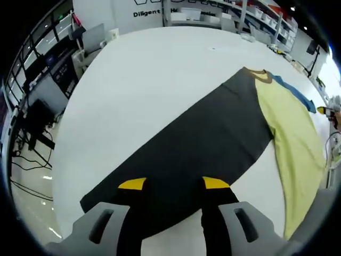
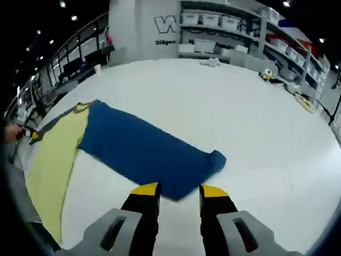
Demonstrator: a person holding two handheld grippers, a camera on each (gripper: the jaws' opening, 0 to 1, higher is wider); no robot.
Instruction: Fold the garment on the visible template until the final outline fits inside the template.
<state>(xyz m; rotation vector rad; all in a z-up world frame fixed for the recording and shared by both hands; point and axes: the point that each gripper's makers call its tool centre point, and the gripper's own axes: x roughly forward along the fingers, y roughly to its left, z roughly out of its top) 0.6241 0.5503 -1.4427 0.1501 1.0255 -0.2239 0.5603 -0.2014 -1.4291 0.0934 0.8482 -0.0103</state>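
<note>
Left gripper view first: my left gripper [image 1: 173, 184] has its yellow-tipped jaws apart, poised over the near edge of the garment's dark grey panel [image 1: 197, 144], and I cannot tell whether they touch the cloth. Nothing is pinched between them. Beyond the tips the dark panel runs diagonally up to the collar [image 1: 259, 75], with the pale yellow middle section [image 1: 293, 133] lying beside it and a sliver of the blue part [image 1: 295, 93] past that. The garment [image 1: 234, 133] is spread flat on the white table [image 1: 149, 80].

Right gripper view: my right gripper [image 2: 178, 191] also has its jaws apart and holds nothing, its tips just short of the near edge of the blue sleeve. That sleeve stretches away across the table to the yellow body at the left.

I judge the task barely begun: both side sections lie fully spread, no fold is visible, and I cannot make out a template outline on the table. Both sides remain to be brought inward, then probably the length shortened.

Farther off, small items sit near the far table edge [image 2: 213, 62], well apart from the garment, with shelving [image 2: 234, 26] behind. A hand [image 2: 9, 132] shows at the left edge. Nothing lies in the way of either fold.
</note>
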